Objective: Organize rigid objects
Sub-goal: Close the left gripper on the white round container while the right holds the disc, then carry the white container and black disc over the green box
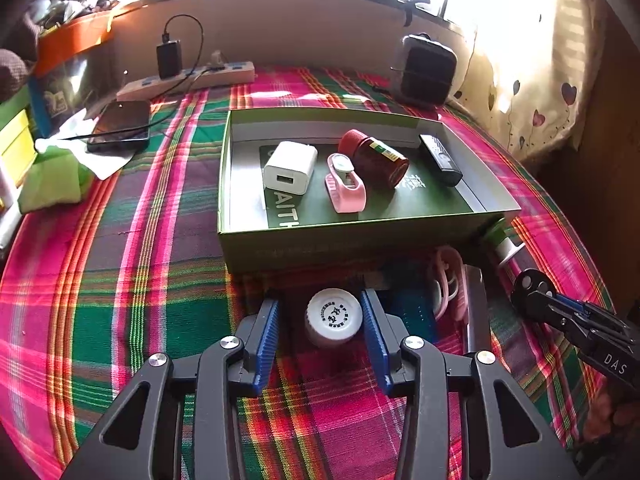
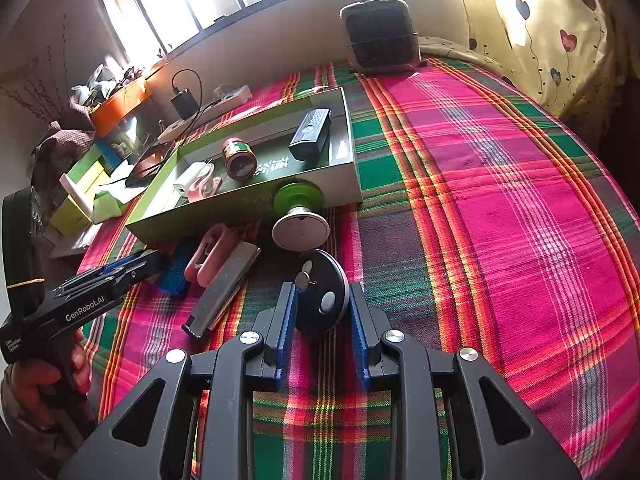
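Left wrist view: left tongs (image 1: pixel 320 316) spread, straddling one white bottle (image 1: pixel 333 316) on the plaid tabletop (image 1: pixel 120 264), pads not visibly touching it; one green box (image 1: pixel 352 240) beyond holds four items: one white charger (image 1: pixel 289 166), one pink clip (image 1: pixel 345 184), one red-capped bottle (image 1: pixel 376 156), one black stick (image 1: pixel 440 158). Right wrist view: right tongs (image 2: pixel 322 312) bracket one black disc (image 2: pixel 324 300), contact uncertain; before the box lie one green-and-white knob (image 2: pixel 300 216), one grey bar (image 2: pixel 224 288), one pink loop (image 2: pixel 212 254).

Both tools low, jaws parted.
Left tool (image 1: pixel 320 316) fingers straddle a cap without clear contact; right tool (image 2: pixel 322 312) fingers sit close against a disc; a hand (image 2: pixel 44 384) grips the left handle.
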### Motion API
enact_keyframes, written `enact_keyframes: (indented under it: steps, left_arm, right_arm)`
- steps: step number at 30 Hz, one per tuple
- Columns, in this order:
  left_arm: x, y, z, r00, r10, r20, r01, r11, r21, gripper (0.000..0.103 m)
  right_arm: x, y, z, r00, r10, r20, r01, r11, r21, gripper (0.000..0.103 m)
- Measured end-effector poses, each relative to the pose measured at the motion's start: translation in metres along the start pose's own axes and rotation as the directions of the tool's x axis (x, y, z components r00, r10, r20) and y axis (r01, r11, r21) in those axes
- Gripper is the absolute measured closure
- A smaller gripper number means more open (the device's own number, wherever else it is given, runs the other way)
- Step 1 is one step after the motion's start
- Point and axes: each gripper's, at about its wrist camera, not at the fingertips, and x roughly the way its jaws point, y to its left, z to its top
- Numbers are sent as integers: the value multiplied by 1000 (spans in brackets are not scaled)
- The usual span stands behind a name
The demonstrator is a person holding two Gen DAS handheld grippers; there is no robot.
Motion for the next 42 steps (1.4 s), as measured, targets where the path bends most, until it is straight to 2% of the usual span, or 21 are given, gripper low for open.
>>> enact_keyframes:
  steps: [1,4,24,28,42]
  left_arm:
    - [0,2,0,1000,2,1,-2,1000,-7,75]
    - [0,5,0,1000,-15,4,15,1000,-23,75]
    - [-2,4,1,1000,-13,7,13,1000,-25,75]
    - [-9,5,2,999,-18,26,19,999,-26,75]
    - [-35,2,15,996,-24,86,24,1000,-2,75]
  right_arm:
    - [0,0,0,1000,0,0,0,1000,0,76]
    - [0,0,0,1000,0,0,0,1000,0,76]
    - [0,0,0,1000,1,0,-1,1000,0,76]
    - [0,-1,1,1000,7,1,-7,1000,5,76]
    - [-29,9,24,995,19,95,-13,998,-61,77]
